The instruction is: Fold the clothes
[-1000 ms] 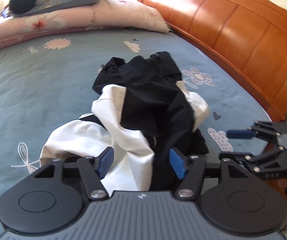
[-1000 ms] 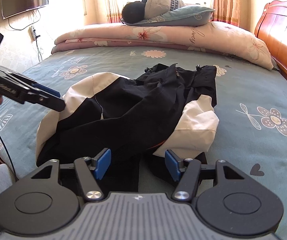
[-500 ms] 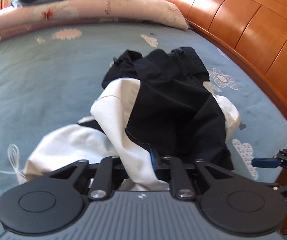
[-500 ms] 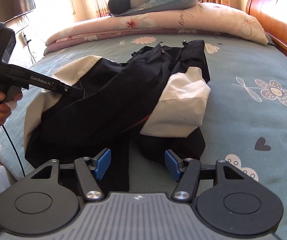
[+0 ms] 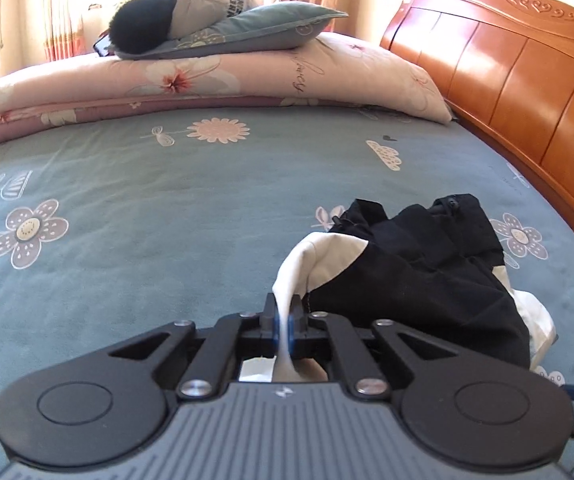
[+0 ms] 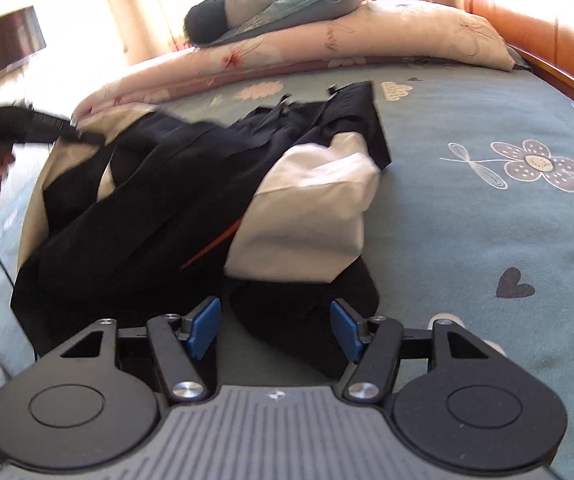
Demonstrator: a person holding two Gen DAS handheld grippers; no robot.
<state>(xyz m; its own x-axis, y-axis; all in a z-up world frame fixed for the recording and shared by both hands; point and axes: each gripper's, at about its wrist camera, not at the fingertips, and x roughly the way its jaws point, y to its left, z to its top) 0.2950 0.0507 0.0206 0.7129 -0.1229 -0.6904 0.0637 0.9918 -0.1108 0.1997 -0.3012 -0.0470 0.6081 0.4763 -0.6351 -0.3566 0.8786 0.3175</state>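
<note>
The garment (image 5: pixel 415 276) lies bunched; its white edge is pinched by the left gripper (image 5: pixel 283 322), seemingly for spreading. The right gripper (image 6: pixel 277 328) is held wide, empty, near the hem.

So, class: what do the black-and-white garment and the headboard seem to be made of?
Garment: thin woven cloth, matte; it creases and drapes limply, perhaps cotton or synthetic. Headboard: wood, glossy varnish; orange-brown panels show grain and bright highlights.
</note>
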